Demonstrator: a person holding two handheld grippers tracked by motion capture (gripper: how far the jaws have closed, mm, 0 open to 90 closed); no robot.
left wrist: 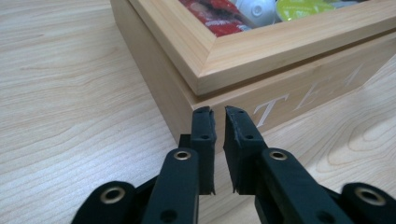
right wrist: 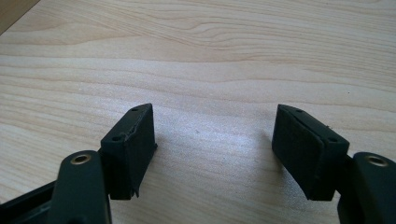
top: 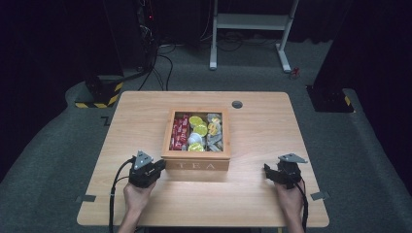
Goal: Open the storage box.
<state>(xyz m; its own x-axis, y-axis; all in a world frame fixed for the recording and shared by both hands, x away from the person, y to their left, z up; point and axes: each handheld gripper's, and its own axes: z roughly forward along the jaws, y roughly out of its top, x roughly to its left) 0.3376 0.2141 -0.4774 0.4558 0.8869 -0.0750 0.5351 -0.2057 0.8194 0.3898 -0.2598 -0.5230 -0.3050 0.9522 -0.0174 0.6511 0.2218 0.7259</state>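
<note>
Left gripper (left wrist: 219, 112) nearly clenched at tea box (top: 196, 165) corner, right gripper (right wrist: 215, 135) released over bare table (top: 262, 126)

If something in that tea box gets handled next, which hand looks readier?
Probably the left. The left gripper sits right at the tea box's near left corner, jaws nearly shut. The right gripper rests farther off over bare table, jaws wide open.

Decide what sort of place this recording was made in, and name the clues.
Probably a lab or recording studio, not a home: a lone wooden table on grey carpet, dark curtains around it, hazard-striped stand bases, and floor cables running to equipment behind.
</note>
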